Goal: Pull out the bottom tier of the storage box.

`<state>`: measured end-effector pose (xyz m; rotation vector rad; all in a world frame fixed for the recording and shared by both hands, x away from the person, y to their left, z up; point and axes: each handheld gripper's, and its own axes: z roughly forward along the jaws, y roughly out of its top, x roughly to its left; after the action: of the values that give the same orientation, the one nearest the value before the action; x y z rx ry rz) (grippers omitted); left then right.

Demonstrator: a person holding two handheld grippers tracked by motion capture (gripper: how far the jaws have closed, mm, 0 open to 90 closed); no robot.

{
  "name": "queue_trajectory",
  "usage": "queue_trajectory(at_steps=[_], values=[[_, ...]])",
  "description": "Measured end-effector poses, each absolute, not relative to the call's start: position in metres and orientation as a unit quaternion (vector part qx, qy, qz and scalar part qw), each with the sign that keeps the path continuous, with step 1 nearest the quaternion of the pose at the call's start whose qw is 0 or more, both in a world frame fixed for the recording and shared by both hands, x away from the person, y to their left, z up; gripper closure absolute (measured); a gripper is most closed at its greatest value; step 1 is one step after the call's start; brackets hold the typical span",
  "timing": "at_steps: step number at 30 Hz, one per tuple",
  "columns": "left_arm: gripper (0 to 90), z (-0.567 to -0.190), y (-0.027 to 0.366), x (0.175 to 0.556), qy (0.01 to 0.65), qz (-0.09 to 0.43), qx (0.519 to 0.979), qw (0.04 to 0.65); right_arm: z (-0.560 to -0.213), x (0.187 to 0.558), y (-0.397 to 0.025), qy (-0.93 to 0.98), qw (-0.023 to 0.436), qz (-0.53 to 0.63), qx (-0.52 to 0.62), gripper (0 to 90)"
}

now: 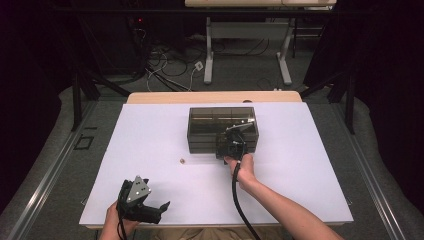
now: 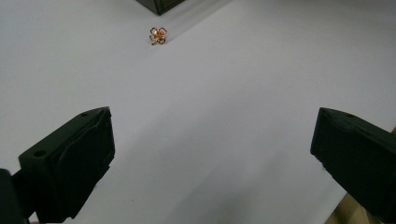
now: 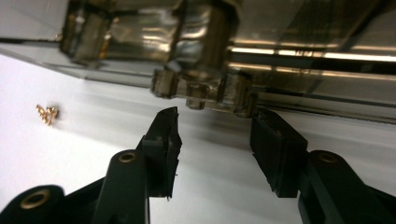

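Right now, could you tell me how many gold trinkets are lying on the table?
1: a small gold trinket lies on the white table, left of the box's front; others may sit hidden inside the box.

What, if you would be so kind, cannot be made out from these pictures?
- Contents of the smoky translucent plastic drawer box: high view, dark walls and reflections hide them.
- Box's front knob: right gripper view, blurred; whether the right tool touches it is unclear.
- Small gold flower-shaped ornament: a speck in the high view; its fine detail stays unclear.
- Left tool: jaw bases cut off by the edge.

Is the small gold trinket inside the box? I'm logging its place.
No, the gold trinket lies on the white table, outside the smoky box.
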<state>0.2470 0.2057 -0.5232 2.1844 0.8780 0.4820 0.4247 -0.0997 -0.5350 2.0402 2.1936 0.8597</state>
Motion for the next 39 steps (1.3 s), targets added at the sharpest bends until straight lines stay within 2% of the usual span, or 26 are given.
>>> queue_trajectory(at_steps=[4,14,39], values=[[0.0,-0.524,0.206,0.247,0.340,0.188,0.847,0.362,-0.537,0.426,-0.098,0.702,0.023,0.274,0.657,56.0],[0.0,-0.523,0.206,0.247,0.340,0.187,0.848,0.361,-0.539,0.424,-0.096,0.701,0.034,0.273,0.658,58.0],[0.0,-0.524,0.205,0.247,0.340,0.190,0.848,0.360,-0.539,0.414,-0.100,0.707,0.020,0.284,0.648,58.2]])
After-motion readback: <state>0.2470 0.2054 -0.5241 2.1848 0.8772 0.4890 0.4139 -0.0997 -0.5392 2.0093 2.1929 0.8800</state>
